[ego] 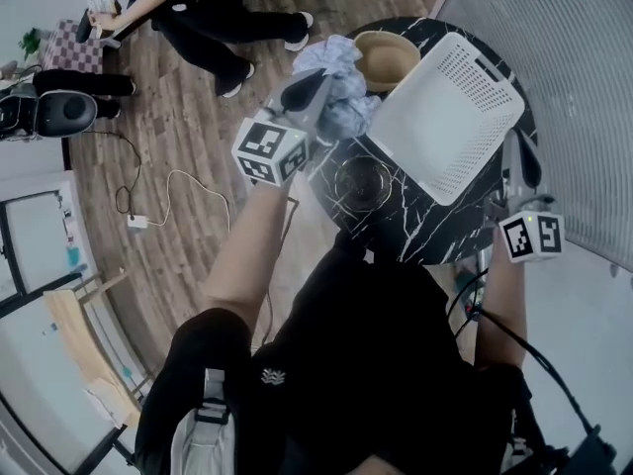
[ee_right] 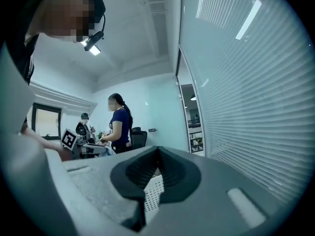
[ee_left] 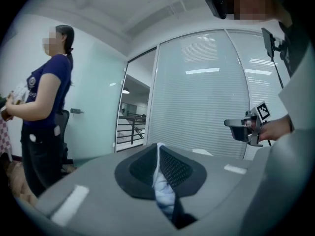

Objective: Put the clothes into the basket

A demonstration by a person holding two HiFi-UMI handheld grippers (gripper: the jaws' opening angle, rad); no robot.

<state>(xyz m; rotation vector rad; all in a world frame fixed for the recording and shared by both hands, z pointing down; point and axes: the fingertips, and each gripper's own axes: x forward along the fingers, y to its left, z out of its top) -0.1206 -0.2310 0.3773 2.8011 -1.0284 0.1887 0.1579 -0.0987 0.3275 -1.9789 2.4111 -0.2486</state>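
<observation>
A light blue garment (ego: 341,87) lies bunched at the far left of the round black marble table (ego: 396,231). My left gripper (ego: 315,89) is shut on a fold of this cloth (ee_left: 162,191), which shows squeezed between the dark pads. The white perforated basket (ego: 445,117) sits tilted on the table's right half. My right gripper (ego: 516,151) is at the basket's right edge, and its jaws are shut on a strip of the perforated wall (ee_right: 152,193). From the left gripper view, the right gripper (ee_left: 246,129) shows across the table in a hand.
A tan hat-like bowl (ego: 386,55) sits behind the garment, and a round glass dish (ego: 361,184) lies near the table's front. A blind-covered glass wall (ego: 564,87) runs along the right. A person (ego: 198,13) sits on the wooden floor side, with a cable (ego: 168,191) trailing there.
</observation>
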